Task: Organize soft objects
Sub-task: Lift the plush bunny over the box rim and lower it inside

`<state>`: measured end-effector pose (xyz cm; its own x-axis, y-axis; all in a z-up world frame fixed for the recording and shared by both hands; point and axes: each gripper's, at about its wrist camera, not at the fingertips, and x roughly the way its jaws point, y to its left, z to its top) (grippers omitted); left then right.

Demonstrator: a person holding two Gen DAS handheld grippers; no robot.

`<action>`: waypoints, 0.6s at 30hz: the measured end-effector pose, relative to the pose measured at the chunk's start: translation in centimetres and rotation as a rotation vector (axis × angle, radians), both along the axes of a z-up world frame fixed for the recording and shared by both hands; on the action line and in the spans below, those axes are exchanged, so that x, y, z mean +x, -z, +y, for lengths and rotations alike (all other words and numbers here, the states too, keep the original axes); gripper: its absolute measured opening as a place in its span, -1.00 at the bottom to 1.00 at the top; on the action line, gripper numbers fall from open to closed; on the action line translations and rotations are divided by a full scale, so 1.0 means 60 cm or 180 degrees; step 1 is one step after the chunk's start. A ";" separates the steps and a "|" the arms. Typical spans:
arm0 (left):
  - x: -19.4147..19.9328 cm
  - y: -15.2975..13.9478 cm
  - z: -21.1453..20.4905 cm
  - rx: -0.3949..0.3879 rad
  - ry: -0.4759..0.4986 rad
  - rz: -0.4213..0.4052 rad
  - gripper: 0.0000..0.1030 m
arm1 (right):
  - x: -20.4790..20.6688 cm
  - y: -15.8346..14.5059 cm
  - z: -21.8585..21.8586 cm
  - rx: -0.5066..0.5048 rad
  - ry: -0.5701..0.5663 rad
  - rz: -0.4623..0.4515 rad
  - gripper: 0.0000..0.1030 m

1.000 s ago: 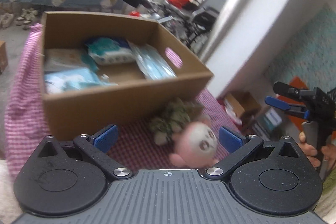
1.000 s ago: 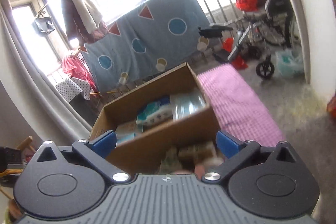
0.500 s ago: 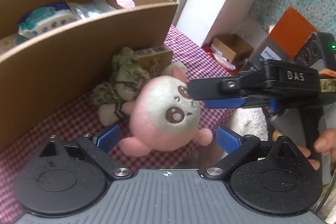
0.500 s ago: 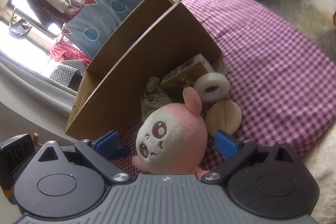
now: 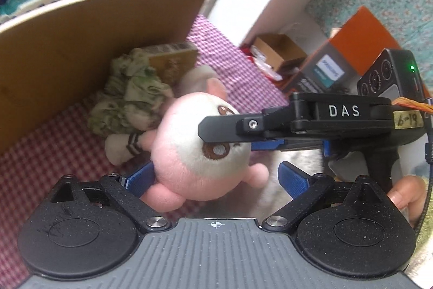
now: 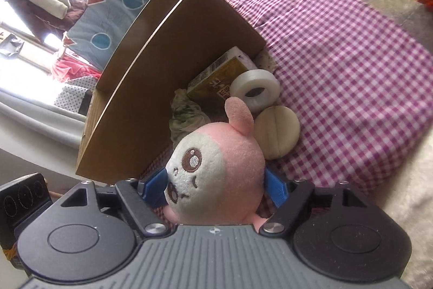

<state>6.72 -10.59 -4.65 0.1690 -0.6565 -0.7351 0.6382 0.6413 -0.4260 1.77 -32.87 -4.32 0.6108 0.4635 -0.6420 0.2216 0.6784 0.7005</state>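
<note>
Pink plush toy (image 6: 216, 167) sits on the checked cloth (image 6: 338, 50) just near of the cardboard box (image 6: 167, 77): light and squashy, so take its round middle, where the right gripper (image 6: 216, 187) fingers have just been closing and now press both sides; left gripper (image 5: 215, 178) fingers wide, gripping nothing.

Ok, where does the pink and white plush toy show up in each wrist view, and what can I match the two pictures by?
Left wrist: the pink and white plush toy sits low at centre, with the right gripper reaching over it from the right.
Right wrist: the toy sits low at centre, between that gripper's blue pads.
Shared landmark: the cardboard box, behind the toy in both.
</note>
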 end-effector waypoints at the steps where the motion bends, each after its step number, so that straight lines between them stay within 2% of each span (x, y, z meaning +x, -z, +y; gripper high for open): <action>1: -0.005 -0.001 -0.002 -0.0026 0.0030 0.0002 0.89 | -0.007 -0.005 -0.001 -0.0034 0.0021 0.0002 0.56; 5: -0.030 -0.009 -0.009 -0.0090 0.0148 -0.0046 0.89 | -0.036 -0.035 0.006 -0.0238 0.0105 -0.0013 0.56; 11: -0.054 -0.040 -0.003 -0.0248 0.0189 -0.0213 0.89 | -0.076 -0.092 0.037 -0.0609 0.0128 -0.0239 0.56; 18: -0.081 -0.096 0.030 -0.0508 0.0201 -0.0440 0.89 | -0.103 -0.162 0.061 -0.0786 0.0143 -0.0575 0.56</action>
